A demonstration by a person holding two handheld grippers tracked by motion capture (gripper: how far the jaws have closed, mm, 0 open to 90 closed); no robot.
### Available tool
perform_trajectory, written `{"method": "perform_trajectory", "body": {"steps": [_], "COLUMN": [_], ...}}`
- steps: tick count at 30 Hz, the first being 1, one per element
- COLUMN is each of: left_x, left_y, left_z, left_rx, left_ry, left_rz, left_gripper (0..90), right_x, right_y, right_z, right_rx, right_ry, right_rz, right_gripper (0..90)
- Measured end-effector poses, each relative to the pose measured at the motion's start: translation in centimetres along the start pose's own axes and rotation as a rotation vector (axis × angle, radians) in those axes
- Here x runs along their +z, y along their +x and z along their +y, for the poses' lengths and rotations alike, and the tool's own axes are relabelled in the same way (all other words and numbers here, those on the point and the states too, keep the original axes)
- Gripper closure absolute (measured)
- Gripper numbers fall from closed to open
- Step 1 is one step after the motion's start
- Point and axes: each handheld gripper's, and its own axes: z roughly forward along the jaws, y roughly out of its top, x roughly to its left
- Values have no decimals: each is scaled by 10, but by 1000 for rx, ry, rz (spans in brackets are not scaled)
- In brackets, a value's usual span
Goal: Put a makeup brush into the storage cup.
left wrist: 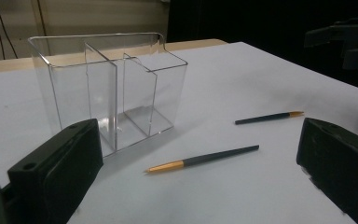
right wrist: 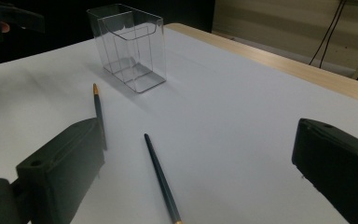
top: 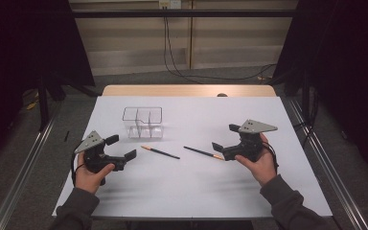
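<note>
A clear plastic organizer [top: 143, 122] with several compartments stands upright and empty on the white table [top: 191, 187], left of centre. In front of it lie two dark pencils with orange ends: the left pencil [top: 160, 152] and the right pencil [top: 203, 153]. My left gripper [top: 120, 147] is open, just left of the left pencil, nothing between its jaws. My right gripper [top: 225, 137] is open too, beside the right pencil's orange end. The left gripper view shows the organizer [left wrist: 107, 88], both pencils [left wrist: 205, 158] [left wrist: 268, 117] and my own gripper [left wrist: 199, 140]. The right gripper view shows the organizer [right wrist: 130, 46], both pencils [right wrist: 162, 177] [right wrist: 99, 114] and my own gripper [right wrist: 198, 135].
A wooden table edge [top: 187, 90] runs along the back of the white surface. Black cables [top: 172, 57] hang down the rear wall to the floor. Metal rails [top: 24, 167] flank the table on both sides.
</note>
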Motion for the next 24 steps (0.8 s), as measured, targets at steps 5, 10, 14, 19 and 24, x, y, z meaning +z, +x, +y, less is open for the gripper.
{"method": "perform_trajectory", "body": {"steps": [5, 10, 14, 19, 24], "left_x": [0, 0, 0, 1, 2], "left_y": [0, 1, 1, 0, 0], "left_z": [0, -1, -1, -1, -2], "left_rx": [1, 6, 9, 4, 10], "left_ry": [0, 8, 14, 6, 13], "left_rz": [0, -18, -3, -16, -13], "left_gripper": [0, 0, 0, 0, 0], "right_x": [11, 24, 28, 36, 44], "right_y": [3, 9, 12, 17, 21], "right_z": [3, 5, 7, 12, 18], "right_rx": [8, 4, 1, -15, -20], "right_ry": [-3, 3, 2, 11, 11], "right_rz": [11, 27, 36, 44, 60], "right_gripper": [16, 16, 17, 18, 19]}}
